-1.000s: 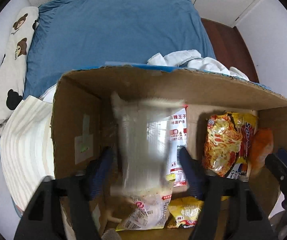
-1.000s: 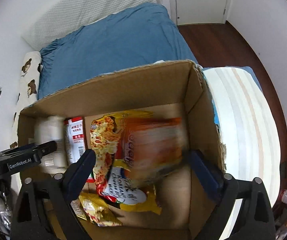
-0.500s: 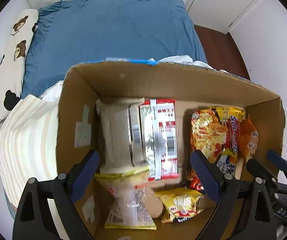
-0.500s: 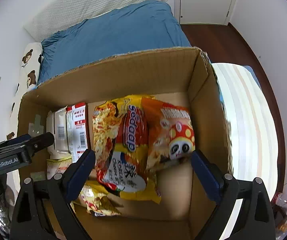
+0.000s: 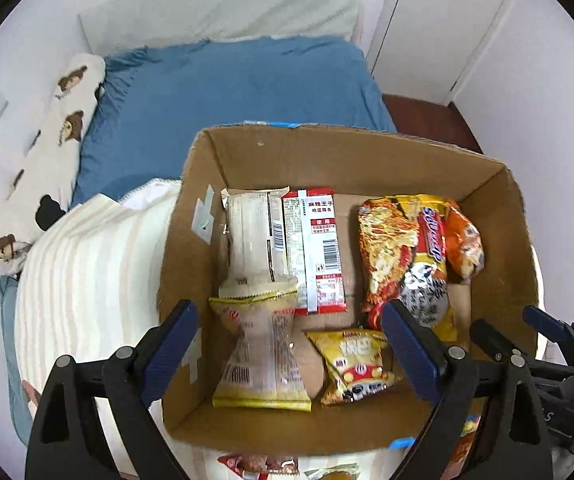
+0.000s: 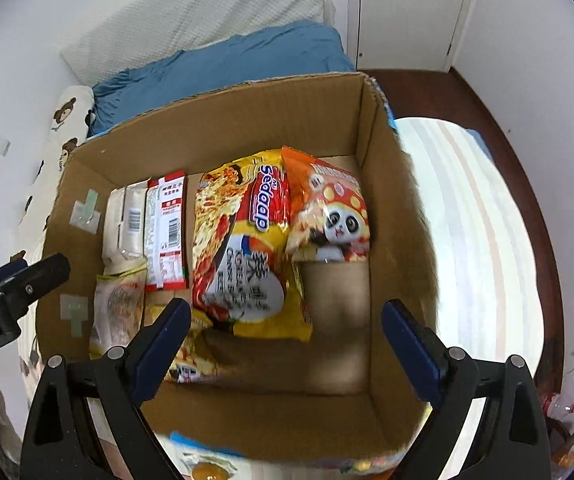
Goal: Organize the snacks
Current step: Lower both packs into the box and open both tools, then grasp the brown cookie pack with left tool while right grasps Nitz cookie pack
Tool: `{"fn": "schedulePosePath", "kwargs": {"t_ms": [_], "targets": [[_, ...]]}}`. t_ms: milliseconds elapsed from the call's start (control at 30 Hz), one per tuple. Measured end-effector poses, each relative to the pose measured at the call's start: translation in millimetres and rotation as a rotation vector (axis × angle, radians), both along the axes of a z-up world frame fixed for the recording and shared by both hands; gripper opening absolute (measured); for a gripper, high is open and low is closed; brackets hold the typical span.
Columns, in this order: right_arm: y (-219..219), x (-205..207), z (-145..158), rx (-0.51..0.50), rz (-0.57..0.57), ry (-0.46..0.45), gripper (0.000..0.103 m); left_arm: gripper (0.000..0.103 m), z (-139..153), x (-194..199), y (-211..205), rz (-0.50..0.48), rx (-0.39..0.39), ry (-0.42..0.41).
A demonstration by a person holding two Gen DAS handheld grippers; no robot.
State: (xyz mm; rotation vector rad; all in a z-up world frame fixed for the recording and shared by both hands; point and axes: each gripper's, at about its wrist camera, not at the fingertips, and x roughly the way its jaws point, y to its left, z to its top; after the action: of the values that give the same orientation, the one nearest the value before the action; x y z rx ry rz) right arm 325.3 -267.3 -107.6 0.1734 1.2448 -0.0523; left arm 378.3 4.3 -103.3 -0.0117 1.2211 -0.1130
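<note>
Cardboard box [image 5: 351, 160] holds crinkly foil snack packets [image 6: 243, 240], both claws spread.

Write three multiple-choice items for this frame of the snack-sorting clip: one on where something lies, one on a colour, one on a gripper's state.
1. Where in the cardboard box does the panda packet lie?
A. Far right, beside the Sedaap noodle packet
B. Against the left wall
C. Outside the box, on the bedding

2. What colour is the bed cover behind the box?
A. Green
B. Blue
C. Red

3. What state is the left gripper in?
A. Shut on the red-and-white packet
B. Shut on a box flap
C. Open, holding nothing

Answers: 1 A, the right wrist view shows the panda packet at the noodle packet's right edge near the right wall. 2 B, both views show blue fabric beyond the box. 3 C, its jaws stand wide apart above the box with nothing between them; the right gripper is likewise open.
</note>
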Motion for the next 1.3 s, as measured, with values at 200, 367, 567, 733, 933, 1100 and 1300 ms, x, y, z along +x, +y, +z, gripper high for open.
{"fn": "schedulePosePath", "kwargs": {"t_ms": [200, 367, 567, 733, 933, 1100, 1300], "targets": [[0, -43, 32, -0.019, 0.002, -0.096, 0.098, 0.094, 29, -44, -5, -0.006, 0.007, -0.099], [-1, -73, 63, -0.028, 0.01, -0.172, 0.098, 0.094, 48, -77, -8, -0.01, 0.017, -0.165], [3, -111, 96, -0.004, 0.024, -0.237, 0.098, 0.094, 71, -113, -4, -0.01, -0.008, -0.208], [-4, -141, 89, 0.053, 0.011, -0.185, 0.098, 0.094, 71, -147, 12, 0.014, -0.012, -0.197], [-22, -157, 19, 0.1, -0.047, -0.036, 0.098, 0.094, 3, -153, 42, 0.094, 0.014, -0.023], [-32, -152, -41, 0.13, -0.094, 0.045, 0.098, 0.094, -65, -144, 55, 0.14, -0.003, 0.154], [-18, -135, -69, 0.077, -0.071, 0.062, 0.091, 0.094, -104, -120, 37, 0.128, -0.051, 0.253]]}}
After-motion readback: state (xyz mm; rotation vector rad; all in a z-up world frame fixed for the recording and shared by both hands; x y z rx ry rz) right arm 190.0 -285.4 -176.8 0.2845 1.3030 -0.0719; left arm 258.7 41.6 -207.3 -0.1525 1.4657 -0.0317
